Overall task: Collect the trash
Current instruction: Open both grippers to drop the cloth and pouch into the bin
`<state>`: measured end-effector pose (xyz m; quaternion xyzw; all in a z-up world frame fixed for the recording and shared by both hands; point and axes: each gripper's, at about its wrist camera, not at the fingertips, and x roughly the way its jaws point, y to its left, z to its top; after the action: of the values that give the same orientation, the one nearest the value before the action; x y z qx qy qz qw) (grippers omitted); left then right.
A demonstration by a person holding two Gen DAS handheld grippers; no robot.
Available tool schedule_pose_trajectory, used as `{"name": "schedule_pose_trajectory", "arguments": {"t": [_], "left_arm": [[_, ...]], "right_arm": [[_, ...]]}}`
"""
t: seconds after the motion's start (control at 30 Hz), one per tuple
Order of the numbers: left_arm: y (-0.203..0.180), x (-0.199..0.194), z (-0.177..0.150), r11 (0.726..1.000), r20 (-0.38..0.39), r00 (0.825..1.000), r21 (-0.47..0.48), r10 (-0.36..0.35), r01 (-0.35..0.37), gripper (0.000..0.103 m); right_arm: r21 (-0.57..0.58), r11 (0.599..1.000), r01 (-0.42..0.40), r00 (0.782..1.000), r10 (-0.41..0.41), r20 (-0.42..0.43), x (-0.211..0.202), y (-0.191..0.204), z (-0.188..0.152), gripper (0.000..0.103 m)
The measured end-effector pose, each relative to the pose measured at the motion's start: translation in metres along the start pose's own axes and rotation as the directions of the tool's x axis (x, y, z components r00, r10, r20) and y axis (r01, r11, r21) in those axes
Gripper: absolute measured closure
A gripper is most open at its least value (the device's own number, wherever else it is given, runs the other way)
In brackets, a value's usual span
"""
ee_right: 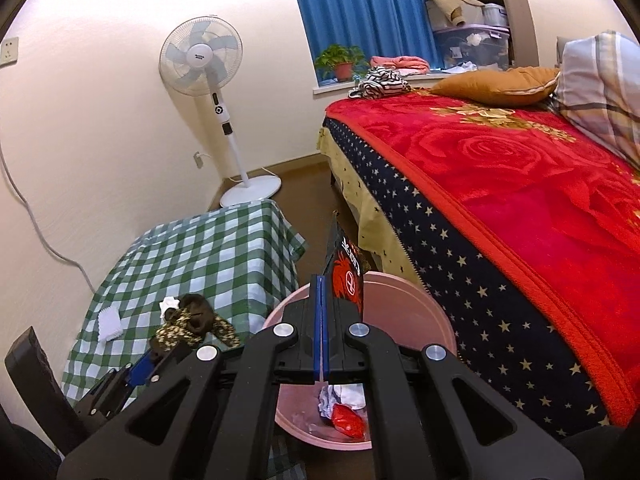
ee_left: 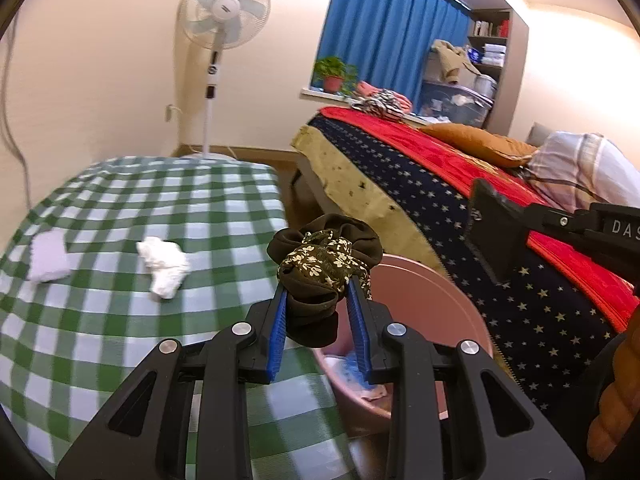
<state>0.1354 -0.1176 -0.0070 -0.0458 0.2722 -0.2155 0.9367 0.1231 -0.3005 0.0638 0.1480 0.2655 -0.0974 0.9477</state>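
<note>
Two claws, both loaded, and the whole thing turns on the pink bin [ee_right: 416, 312] sitting below and just ahead of each. Biggest first: the bed [ee_right: 520, 184] runs along the right of both claws, and the green-checked surface [ee_left: 132, 208] sits to the left of the left claw [ee_left: 320, 300]. The bin stands between them, and I can see wrappers already lying in the bottom. The right claw [ee_right: 322, 312] is directly over its opening, pinched tight on a black-and-red snack packet [ee_right: 346, 268] that stands upright, long axis vertical. The left claw grips a dark floral cloth bundle [ee_left: 320, 264], with the bin down and to its right, so I'd guess the right drops first. Two white crumpled tissues [ee_left: 164, 266] [ee_left: 48, 260] wait forward-left of it.
</note>
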Motion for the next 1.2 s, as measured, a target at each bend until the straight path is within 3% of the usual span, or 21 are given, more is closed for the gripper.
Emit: {"name": "schedule_pose_trajectory", "arguments": {"t": [0.43,0.53,0.6,1.2], "left_arm": [[-0.032,0.031,-0.007,0.994,-0.058,0.993,0.027,-0.107,0.108,0.073],[-0.040,0.037,-0.011,0.990,-0.089,0.988,0.051,-0.125,0.130,0.061],[-0.039,0.037,-0.013,0.990,-0.096,0.987,0.049,-0.126,0.131,0.060],[0.020,-0.005,-0.003,0.999,-0.019,1.000,-0.034,-0.024,0.023,0.063]], "right_arm": [[0.027,0.999,0.023,1.000,-0.023,-0.018,0.004,-0.012,-0.001,0.101],[0.048,0.998,0.035,0.999,-0.033,-0.038,0.009,-0.018,-0.001,0.088],[0.065,0.996,0.057,0.998,-0.055,-0.027,0.008,-0.021,-0.002,0.065],[-0.009,1.000,-0.017,1.000,0.017,-0.015,0.004,0.019,-0.011,0.065]]}}
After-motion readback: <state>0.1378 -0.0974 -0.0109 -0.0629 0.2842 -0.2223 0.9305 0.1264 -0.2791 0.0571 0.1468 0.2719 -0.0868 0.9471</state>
